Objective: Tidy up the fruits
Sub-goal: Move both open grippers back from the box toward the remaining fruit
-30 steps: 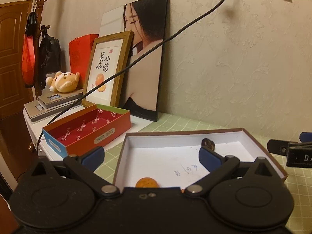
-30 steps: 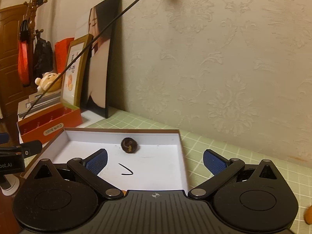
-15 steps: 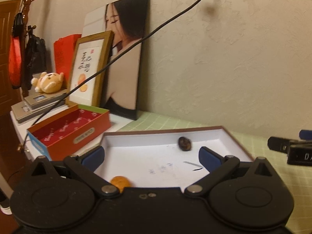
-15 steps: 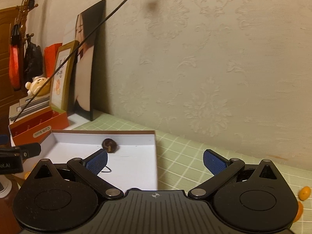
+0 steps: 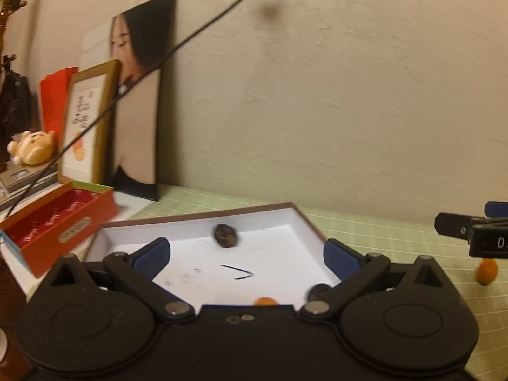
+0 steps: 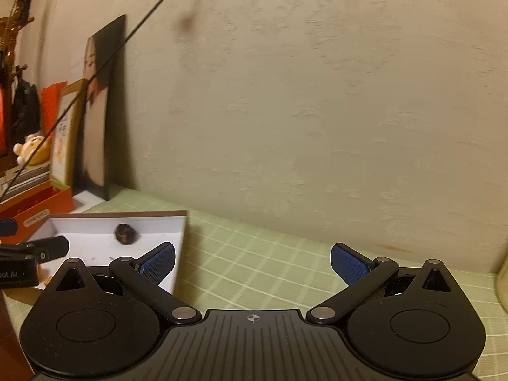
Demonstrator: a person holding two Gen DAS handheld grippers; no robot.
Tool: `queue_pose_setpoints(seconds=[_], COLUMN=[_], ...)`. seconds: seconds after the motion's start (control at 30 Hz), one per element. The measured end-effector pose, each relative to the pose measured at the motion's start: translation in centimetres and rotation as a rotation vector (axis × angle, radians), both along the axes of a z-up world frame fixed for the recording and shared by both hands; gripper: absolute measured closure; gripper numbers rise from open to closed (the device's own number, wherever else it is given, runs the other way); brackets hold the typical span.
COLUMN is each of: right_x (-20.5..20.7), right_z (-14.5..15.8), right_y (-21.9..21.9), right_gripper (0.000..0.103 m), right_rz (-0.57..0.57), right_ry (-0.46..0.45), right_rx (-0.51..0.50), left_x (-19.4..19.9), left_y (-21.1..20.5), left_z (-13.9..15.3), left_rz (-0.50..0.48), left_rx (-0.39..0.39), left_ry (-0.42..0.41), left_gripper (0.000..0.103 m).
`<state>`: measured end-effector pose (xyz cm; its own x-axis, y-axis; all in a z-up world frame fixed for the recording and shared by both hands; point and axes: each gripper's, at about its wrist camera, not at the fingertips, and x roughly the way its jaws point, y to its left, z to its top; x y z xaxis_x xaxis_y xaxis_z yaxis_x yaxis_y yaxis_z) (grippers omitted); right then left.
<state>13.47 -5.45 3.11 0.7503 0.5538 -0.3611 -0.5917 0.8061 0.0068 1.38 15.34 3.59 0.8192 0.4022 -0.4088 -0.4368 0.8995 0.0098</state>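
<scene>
- Two grippers, both with jaws spread wide and nothing between them: the left gripper (image 5: 246, 255) hangs over the white box (image 5: 304, 219), the right gripper (image 6: 252, 262) over bare green cloth (image 6: 254, 254) past the box's right wall.
- Three fruits show inside the box: a dark fruit (image 5: 226, 235) ahead of the left jaws, near the far wall; a second dark one (image 5: 318, 290) tucked by the right finger's base; an orange fruit (image 5: 265, 300) close under the gripper body, partly hidden.
- Judging by this, the box is the collecting place, and the left jaws stay released there because they have nothing to carry.
- One more orange fruit (image 5: 487, 272) lies loose on the cloth, outside the box and well right of the left jaws, just below the right gripper's tip as the left view shows it. The right camera does not show it.
- I judge the right gripper stands open there ready to go for fruit still lying outside.
- Left of both jaws stand a red box (image 5: 60, 225), a frame (image 5: 85, 120), a portrait (image 5: 139, 95) and a plush toy (image 5: 31, 150); a cable (image 5: 190, 36) crosses above.
- None of these blocks the loose fruit; the box wall (image 6: 179, 247) beside the right gripper's left finger is the nearest thing to clear on a return.
- Both views are blurred, so small detail is uncertain.
</scene>
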Motion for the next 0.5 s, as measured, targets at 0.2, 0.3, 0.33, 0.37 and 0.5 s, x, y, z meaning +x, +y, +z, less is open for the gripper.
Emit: queue_pose_setpoints(seconds=[0.2, 0.3, 0.33, 0.37, 0.5], right_x=[0.8, 1.2, 1.3, 1.4, 1.8], right_z=[0.1, 0.0, 0.0, -0.1, -0.3], right_y=[-3.6, -5.5, -6.1, -6.7, -9.1], right_gripper=[0.0, 0.0, 0.0, 0.0, 0.0], right_rz=[-0.078, -0.114, -0.127, -0.138, -0.186], right_ry=[0.002, -0.004, -0.003, -0.001, 0.0], right_rx=[0.012, 0.009, 0.005, 0.005, 0.0], left_x=[1.6, 2.7, 3.0, 3.3, 4.5], left_y=[-2.7, -4.1, -4.6, -5.1, -7.1], left_z=[-0.4, -0.6, -0.7, -0.8, -1.2], left_rz=[-0.064, -0.103, -0.117, -0.128, -0.175], left_rx=[-0.011, -0.016, -0.022, -0.025, -0.036], left_ry=[-0.004, 0.0, 0.0, -0.001, 0.003], left_gripper=[0.008, 0.012, 0.013, 0.016, 0.019])
